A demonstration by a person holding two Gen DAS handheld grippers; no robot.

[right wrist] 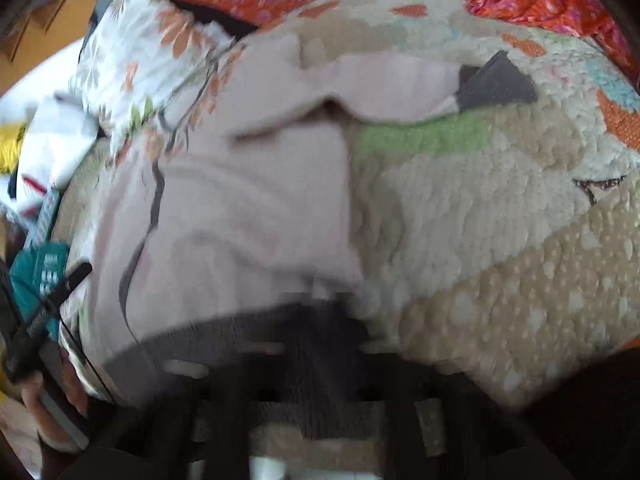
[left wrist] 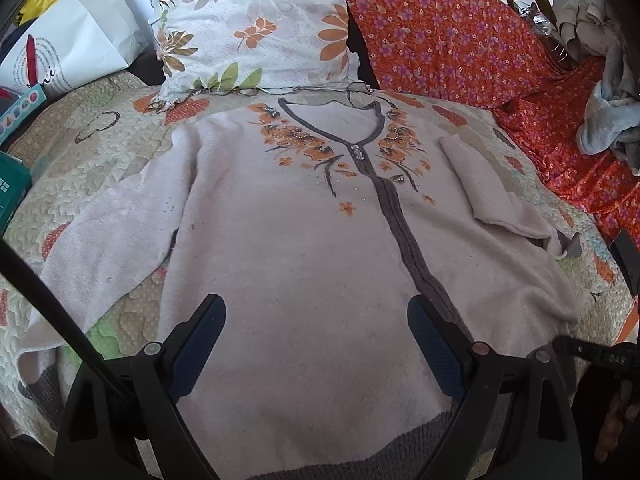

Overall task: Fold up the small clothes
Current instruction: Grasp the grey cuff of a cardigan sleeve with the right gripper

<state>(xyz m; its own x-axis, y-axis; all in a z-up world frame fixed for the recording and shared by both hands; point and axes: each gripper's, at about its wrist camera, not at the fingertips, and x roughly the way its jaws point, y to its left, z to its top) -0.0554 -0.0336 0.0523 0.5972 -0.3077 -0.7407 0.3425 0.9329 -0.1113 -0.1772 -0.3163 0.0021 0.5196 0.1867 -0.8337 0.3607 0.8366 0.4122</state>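
The left gripper (left wrist: 316, 320) is hovering agape over the cardigan (left wrist: 288, 248) lying on the quilt (left wrist: 100, 152), while the right gripper (right wrist: 316, 344) is blurring beyond telling at the hem.

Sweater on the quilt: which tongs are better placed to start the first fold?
Probably the right. Though blurred, the right tongs sit at the sweater's grey hem corner, seemingly closed on it. The left tongs hover open over mid-body, gripping nothing.

bare patchwork quilted bedspread (right wrist: 500, 240) is lying open beside the pale pink knitted cardigan (left wrist: 304, 240); a floral white pillow (left wrist: 256, 28) and crumpled orange flowered cloth (left wrist: 460, 40) are crowding the far edge.
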